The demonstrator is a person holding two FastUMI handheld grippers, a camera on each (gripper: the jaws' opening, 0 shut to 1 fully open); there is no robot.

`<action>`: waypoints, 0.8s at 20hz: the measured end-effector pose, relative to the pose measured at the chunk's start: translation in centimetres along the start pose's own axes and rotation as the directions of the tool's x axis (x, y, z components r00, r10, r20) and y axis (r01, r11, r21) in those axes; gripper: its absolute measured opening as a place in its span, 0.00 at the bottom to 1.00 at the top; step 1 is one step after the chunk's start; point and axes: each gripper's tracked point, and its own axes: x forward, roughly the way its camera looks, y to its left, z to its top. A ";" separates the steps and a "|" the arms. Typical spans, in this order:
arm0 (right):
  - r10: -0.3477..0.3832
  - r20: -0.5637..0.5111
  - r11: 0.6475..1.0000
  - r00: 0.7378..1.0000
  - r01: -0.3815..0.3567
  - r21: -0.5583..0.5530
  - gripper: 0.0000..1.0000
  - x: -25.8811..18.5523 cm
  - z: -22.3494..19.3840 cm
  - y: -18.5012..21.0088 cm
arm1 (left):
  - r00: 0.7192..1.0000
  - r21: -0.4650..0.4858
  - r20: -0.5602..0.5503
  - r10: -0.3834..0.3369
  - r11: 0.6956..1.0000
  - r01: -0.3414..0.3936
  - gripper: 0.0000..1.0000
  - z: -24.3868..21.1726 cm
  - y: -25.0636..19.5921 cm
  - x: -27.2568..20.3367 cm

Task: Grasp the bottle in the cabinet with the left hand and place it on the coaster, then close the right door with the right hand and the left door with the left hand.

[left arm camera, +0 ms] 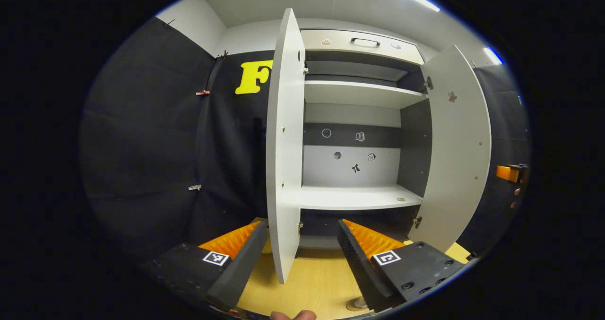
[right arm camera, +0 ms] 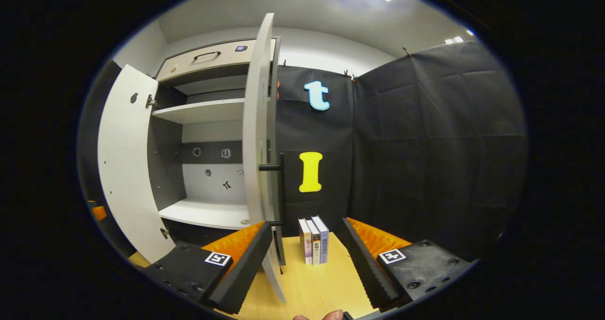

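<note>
With both cabinet [left arm camera: 359, 121] doors swung open, I've got the left hand-held gripper [left arm camera: 297, 256] spread wide, straddling the left door [left arm camera: 283, 145] edge-on above the counter [left arm camera: 312, 282]. The right hand-held gripper [right arm camera: 307, 258] is wide too, holding nothing, its near-left finger beside the right door [right arm camera: 257, 121], books [right arm camera: 314, 239] just beyond. Can't really spot the bottle; there's a round bit by the left gripper's right finger, maybe the coaster [left arm camera: 355, 304].

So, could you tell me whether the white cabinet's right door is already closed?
No, the white cabinet's right door stands swung wide open, edge-on ahead of the open right gripper.
</note>
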 end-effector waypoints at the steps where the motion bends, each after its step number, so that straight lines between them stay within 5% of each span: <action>1: -0.009 -0.002 1.000 1.000 0.009 0.002 0.97 1.0 -0.1 -0.6 | 1.000 -0.009 0.003 -0.002 1.000 0.002 0.95 0.2 -0.1 0.1; 6: -0.025 -0.002 1.000 1.000 0.025 0.012 0.98 5.1 0.2 -1.9 | 1.000 0.002 0.008 0.010 1.000 -0.010 0.95 0.3 -0.1 0.8; 16: 0.008 0.006 1.000 1.000 -0.008 0.022 0.96 5.0 0.4 -0.1 | 0.999 0.031 -0.006 0.049 0.998 -0.049 0.95 -0.5 1.5 -0.4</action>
